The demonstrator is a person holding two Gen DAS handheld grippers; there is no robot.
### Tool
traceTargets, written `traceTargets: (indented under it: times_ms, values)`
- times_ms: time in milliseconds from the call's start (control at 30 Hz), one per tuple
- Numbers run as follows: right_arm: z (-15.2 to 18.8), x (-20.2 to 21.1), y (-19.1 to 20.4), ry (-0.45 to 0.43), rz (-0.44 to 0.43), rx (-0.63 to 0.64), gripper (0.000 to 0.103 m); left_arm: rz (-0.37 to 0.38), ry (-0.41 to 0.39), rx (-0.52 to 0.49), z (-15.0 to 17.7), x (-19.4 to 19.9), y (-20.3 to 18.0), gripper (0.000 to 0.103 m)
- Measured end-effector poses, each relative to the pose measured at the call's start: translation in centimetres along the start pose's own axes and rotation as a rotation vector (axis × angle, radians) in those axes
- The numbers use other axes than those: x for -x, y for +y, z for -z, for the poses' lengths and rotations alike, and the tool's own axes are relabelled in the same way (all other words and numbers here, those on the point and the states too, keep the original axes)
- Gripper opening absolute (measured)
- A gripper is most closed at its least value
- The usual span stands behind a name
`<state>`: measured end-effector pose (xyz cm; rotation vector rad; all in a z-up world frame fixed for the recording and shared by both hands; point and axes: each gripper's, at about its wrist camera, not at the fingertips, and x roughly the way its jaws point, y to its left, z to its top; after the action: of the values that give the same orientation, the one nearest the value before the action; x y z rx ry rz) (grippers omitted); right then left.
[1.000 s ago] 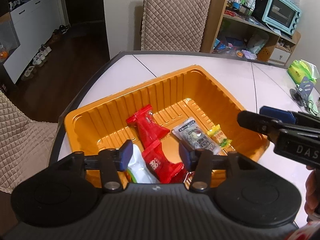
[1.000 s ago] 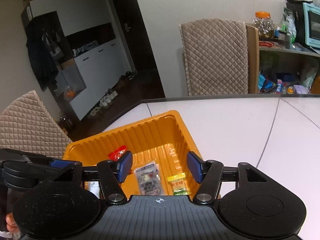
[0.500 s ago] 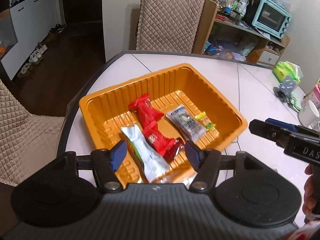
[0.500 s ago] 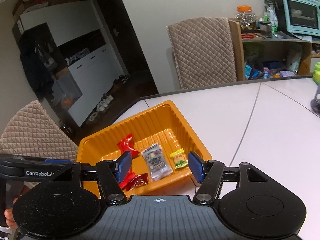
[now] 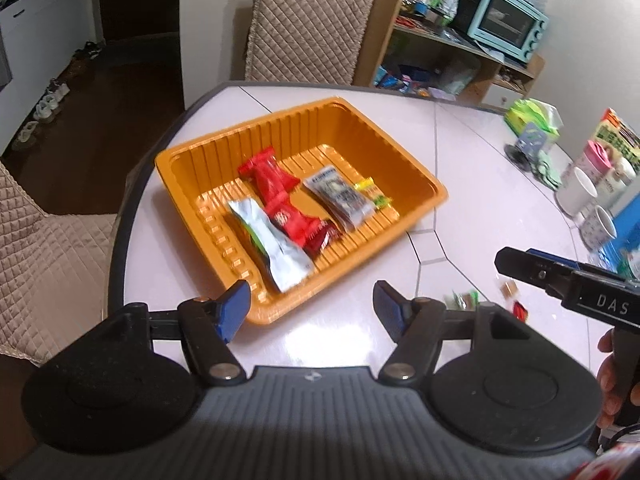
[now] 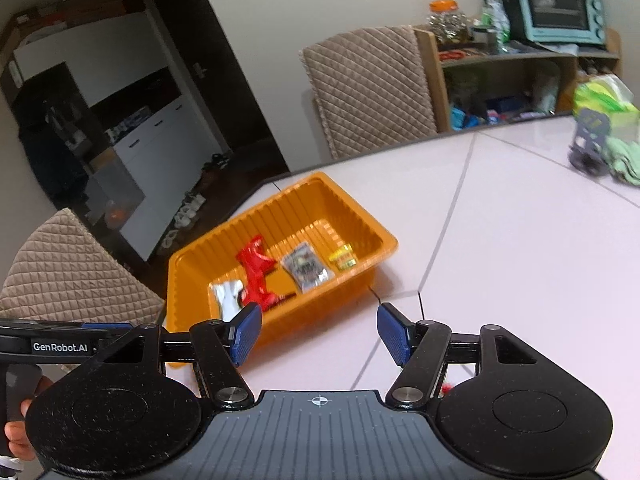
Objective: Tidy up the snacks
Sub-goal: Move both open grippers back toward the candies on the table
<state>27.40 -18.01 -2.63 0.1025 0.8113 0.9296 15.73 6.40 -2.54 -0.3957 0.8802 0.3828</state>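
**Four snacks in the tray, both jaws empty**

Four packets lie in the orange tray (image 5: 420,184) — a silver one (image 5: 272,248), red (image 5: 280,200), clear (image 5: 340,196) and a small yellow (image 5: 372,192). My left gripper (image 5: 312,312) has just been spreading, nothing between its pads; my right gripper (image 6: 320,336) also stands apart, empty. Loose candies (image 5: 464,300) lie on the table (image 5: 480,200) — right of the tray.

- We see our right gripper (image 6: 318,334) with its jaws apart and nothing between them, having just been opening.
- Beyond it on the counter (image 6: 520,260), the orange tray (image 6: 192,276) holds a red wrapper (image 6: 254,268), a silver packet (image 6: 228,298) and a clear packet (image 6: 306,268).
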Motion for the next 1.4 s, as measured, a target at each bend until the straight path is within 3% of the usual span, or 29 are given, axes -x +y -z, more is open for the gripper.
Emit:
traceTargets:
  times_ms: [800,1400]
  values:
    - [8.8,8.1,1.9,0.007,0.171,-0.123,0.064,0.150,0.075,-0.232,7.1,3.5,-3.5,0.065]
    - [9.5,9.9,-1.9,0.030,0.273,-0.188,0.064,0.198,0.094,-0.322,7.1,1.4,-8.3,0.065]
